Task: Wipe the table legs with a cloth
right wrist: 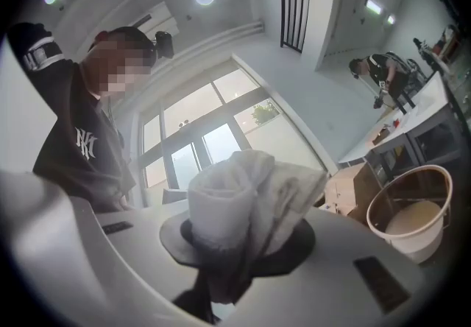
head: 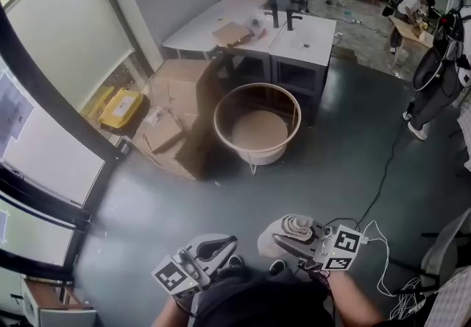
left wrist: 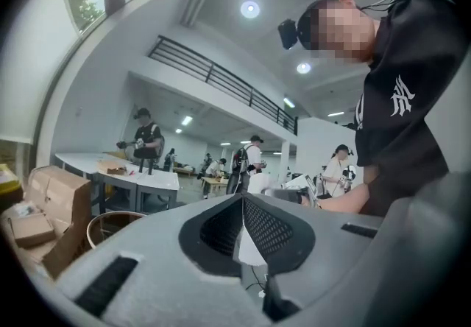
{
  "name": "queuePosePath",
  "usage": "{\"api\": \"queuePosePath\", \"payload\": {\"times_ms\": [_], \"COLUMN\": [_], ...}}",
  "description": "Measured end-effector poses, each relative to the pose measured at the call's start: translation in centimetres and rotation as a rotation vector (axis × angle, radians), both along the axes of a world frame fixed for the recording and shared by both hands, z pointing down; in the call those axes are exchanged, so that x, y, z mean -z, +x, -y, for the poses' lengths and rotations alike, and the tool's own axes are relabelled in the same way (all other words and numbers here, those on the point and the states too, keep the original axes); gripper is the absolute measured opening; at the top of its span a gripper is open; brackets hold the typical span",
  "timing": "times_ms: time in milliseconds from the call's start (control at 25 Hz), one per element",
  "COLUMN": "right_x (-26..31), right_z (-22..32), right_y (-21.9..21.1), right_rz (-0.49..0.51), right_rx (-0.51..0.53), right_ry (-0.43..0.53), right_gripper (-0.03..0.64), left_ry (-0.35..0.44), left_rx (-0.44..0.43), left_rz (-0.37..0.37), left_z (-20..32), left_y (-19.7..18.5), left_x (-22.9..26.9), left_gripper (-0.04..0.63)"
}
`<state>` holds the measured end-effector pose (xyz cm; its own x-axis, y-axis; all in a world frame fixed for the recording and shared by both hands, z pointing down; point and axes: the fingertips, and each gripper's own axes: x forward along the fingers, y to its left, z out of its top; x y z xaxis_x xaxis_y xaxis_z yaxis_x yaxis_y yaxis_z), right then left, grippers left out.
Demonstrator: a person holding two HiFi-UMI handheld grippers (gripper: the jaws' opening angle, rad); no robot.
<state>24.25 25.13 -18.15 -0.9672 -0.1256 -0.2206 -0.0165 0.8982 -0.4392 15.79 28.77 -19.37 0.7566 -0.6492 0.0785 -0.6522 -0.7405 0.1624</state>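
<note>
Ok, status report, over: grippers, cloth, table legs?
Left gripper shut, empty. Right gripper shut on white cloth. Round table ahead, well apart from both grippers, legs not yet wiped. Cardboard boxes close on its left.

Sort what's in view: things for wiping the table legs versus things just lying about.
For the job: cloth, clamped in the right gripper; white tables; maybe the round legged stand.

Lying about: cardboard boxes; yellow box; cable.
</note>
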Motion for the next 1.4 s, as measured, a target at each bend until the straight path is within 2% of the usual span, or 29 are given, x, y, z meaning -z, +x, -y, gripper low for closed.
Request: {"api": "queuePosePath", "payload": {"times_ms": [200,280,360,440,520,640,800,1080,1200,1320,1400], "right_x": [-2.5,-3.5,-3.8,-3.8,-3.8,-3.6,-2.9,-1.9,-3.5,-6.2,-5.8], "right_z": [1.3,2.0,2.9,3.8,4.7,4.9,5.5,6.5,7.8,8.9,8.5], "right_y": [-0.7,-0.8,-0.9,-1.1,-1.8,-4.0,-6.4,-11.1,-13.2,-14.1,-15.1], "right_rz": [0.004,0.013,0.028,0.041,0.049,0.008,-0.102,-0.210,-0.283,-0.395,-0.376], "right_rx": [-0.008,-0.014,-0.010,-0.016,-0.020,-0.011,-0.047,-0.173,-0.252,-0.347,-0.366], "right_ry": [-0.002,-0.020,-0.027,-0.033,-0.051,-0.031,0.030,0.020,0.024,0.025,0.031], "right_gripper": [0.086,0.086,0.086,0.086,0.086,0.086,0.086,0.086,0.086,0.086,0.086], "left_ry": [-0.063,-0.088,-0.091,-0.109,-0.126,-0.107,-0.095,-0.079,-0.077,-0.084,-0.097], "left_rx": [0.106,0.164,0.172,0.142,0.114,0.086,0.047,-0.074,-0.123,-0.120,-0.132], "left_rz": [-0.132,-0.131,-0.087,-0.020,-0.003,-0.084,-0.132,-0.115,-0.122,-0.140,-0.176], "left_z": [1.1,1.1,1.1,1.1,1.3,2.3,4.7,6.8,8.1,9.5,10.0], "left_y": [-2.0,-3.4,-4.3,-4.3,-4.7,-6.5,-9.1,-14.7,-17.2,-19.7,-21.1], "left_x": [-1.9,-2.5,-2.9,-3.3,-3.5,-2.8,-2.8,-3.1,-4.4,-6.5,-7.2], "left_gripper": [0.005,0.005,0.005,0.005,0.005,0.005,0.005,0.005,0.005,0.005,0.005]}}
